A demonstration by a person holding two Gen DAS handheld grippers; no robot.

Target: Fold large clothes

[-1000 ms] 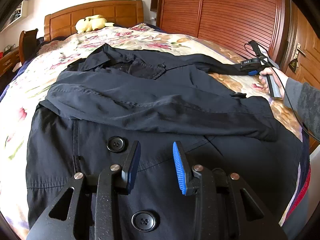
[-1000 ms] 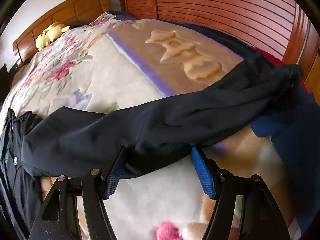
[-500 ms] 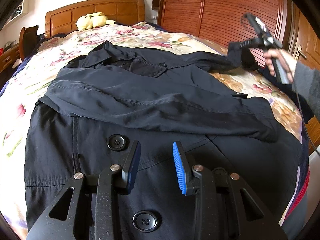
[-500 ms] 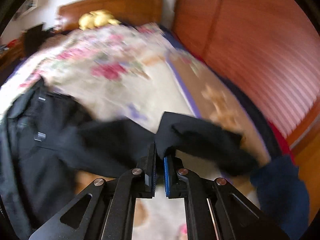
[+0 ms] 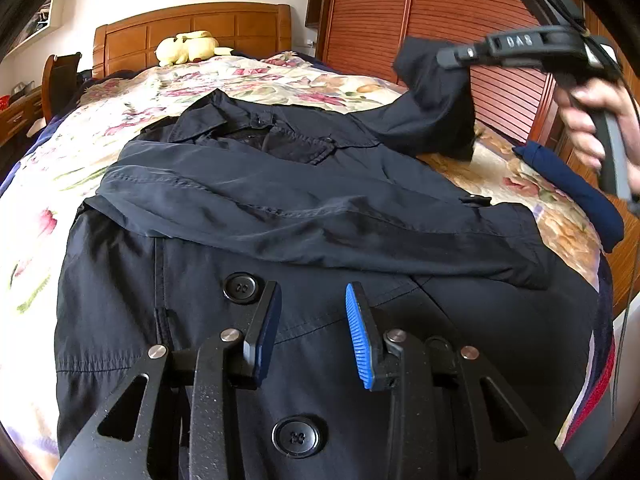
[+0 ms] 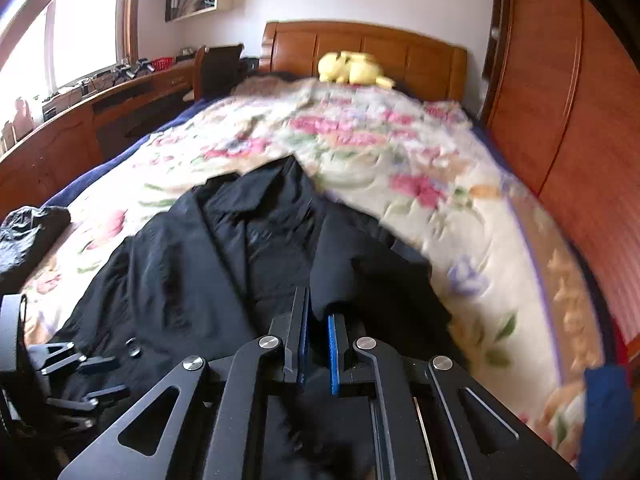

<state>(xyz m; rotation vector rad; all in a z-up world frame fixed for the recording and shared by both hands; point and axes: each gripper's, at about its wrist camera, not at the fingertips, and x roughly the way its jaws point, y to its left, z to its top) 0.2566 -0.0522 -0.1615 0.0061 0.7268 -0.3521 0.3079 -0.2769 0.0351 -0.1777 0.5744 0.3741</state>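
A large dark navy coat (image 5: 280, 208) lies front-up on the flowered bedspread (image 5: 60, 152), collar toward the headboard. One sleeve (image 5: 320, 220) is folded across its chest. My left gripper (image 5: 312, 292) hovers over the buttoned front, open, with nothing between its blue pads. My right gripper (image 5: 444, 58), held by a hand (image 5: 588, 120), is shut on the other sleeve (image 5: 432, 108) and holds it up above the bed's right side. In the right wrist view the sleeve cloth (image 6: 360, 280) rises from the shut right gripper (image 6: 318, 308) over the coat (image 6: 224, 264).
A yellow plush toy (image 5: 188, 46) sits by the wooden headboard (image 5: 192, 24). A slatted wooden wardrobe (image 5: 400, 8) runs along the bed's right side. A blue cloth (image 5: 572, 188) lies at the right edge. A black bundle (image 6: 28, 236) and a desk (image 6: 80, 128) are on the left.
My right gripper shut on the outstretched sleeve, lifted it off the bedspread and swung it up and in toward the coat's body. My left gripper stayed still.
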